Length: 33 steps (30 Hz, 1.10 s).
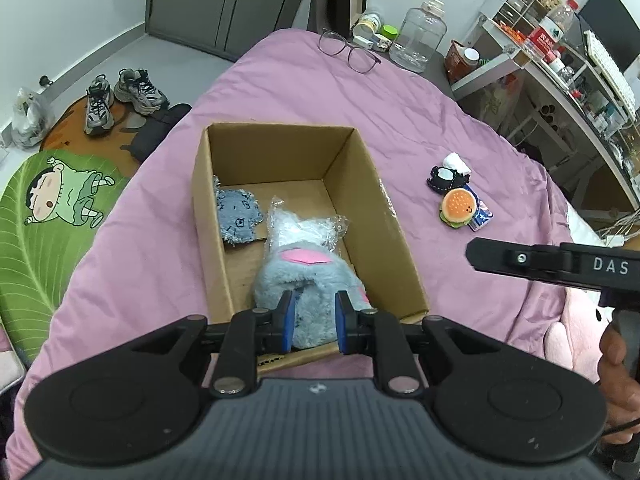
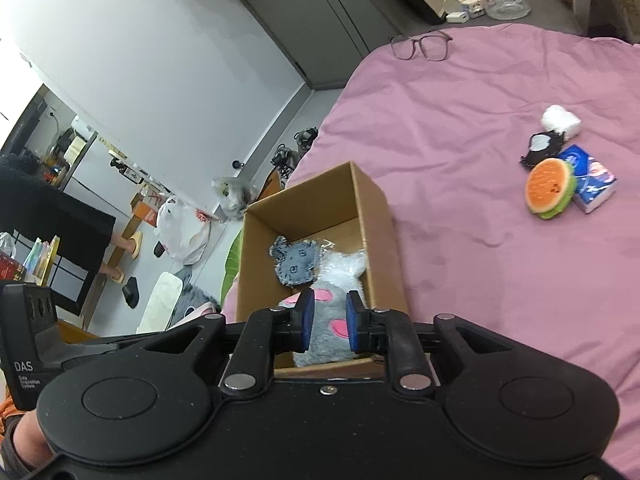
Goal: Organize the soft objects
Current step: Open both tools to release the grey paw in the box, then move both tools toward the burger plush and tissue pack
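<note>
Reference landmark: the cardboard box resting on the pink bed cover.

1. Left gripper: positioned over the near wall of the box. The fingers stand slightly spread on either side of the grey plush toy. The pads do not appear to press the fur, so the toy is judged released.
2. Right gripper: also at the near wall of the box, with the fingers slightly spread and nothing pinched between them.
3. Grey plush toy: lies inside the box at its near end, partly over a crinkled clear plastic bag. A denim patch toy lies against the left wall of the box.
4. Remaining items, right of the box and well apart from it: hamburger plush, a black-and-white soft item, a white wad and a blue packet, clustered and touching.

Handling judgement: all items appear light, compressible and non-fragile. Pinch the hamburger plush across its bun edges. The packet looks smooth and may slip; grip its narrow sides.
</note>
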Motion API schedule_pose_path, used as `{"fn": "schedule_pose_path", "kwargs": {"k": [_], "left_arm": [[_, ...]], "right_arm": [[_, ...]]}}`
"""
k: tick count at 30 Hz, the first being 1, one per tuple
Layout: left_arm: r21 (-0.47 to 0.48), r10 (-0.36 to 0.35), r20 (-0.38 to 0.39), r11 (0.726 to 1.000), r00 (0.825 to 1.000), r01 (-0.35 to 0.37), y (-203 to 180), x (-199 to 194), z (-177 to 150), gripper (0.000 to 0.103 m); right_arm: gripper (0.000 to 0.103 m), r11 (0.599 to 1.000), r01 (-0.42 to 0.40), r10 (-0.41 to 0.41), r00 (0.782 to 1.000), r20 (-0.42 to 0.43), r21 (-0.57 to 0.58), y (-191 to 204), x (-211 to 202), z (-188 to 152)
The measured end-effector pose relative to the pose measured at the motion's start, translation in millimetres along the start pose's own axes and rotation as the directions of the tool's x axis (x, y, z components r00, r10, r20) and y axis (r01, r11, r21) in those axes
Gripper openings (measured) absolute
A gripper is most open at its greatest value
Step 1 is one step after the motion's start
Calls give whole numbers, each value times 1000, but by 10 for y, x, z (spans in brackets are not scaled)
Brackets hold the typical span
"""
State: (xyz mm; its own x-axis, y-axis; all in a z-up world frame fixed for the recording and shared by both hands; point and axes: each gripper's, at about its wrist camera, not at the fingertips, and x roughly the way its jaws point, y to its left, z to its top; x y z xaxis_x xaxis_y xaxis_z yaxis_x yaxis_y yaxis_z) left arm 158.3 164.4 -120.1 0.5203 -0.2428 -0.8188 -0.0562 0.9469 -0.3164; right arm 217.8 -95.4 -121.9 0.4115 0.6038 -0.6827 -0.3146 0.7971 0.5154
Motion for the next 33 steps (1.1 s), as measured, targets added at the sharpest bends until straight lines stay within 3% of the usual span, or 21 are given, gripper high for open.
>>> {"fn": "schedule_pose_path", "kwargs": {"k": [6,10,18,20,23,27,33], "left_arm": [[22,22,0,1000,1000,-22,-162,-74,30,33],[37,32,19,999,999,-33,-271,-153,56,45],[55,81,41,995,996,-83,-479,-177,139,66],[64,99,46,993,994,-102,-544,-160,172,67],[59,94,53,994,994,-97,-605,-136,224,70],[45,111,73,992,991,-115,-705,-63,307,76],[37,124,57,991,991,-127,-843,136,413,77]], "right_arm": [[26,1000,12,-12,1000,15,-18,-73,-130,-2],[35,999,30,-30,999,23,-34,-139,-190,35],[61,995,48,-42,997,68,-86,-215,-346,143],[75,992,55,-46,996,79,-113,-243,-369,191],[87,987,73,-55,990,127,-144,-322,-415,251],[93,986,90,-66,984,167,-138,-552,-391,240],[93,980,171,-157,978,135,-98,-870,-219,227]]}}
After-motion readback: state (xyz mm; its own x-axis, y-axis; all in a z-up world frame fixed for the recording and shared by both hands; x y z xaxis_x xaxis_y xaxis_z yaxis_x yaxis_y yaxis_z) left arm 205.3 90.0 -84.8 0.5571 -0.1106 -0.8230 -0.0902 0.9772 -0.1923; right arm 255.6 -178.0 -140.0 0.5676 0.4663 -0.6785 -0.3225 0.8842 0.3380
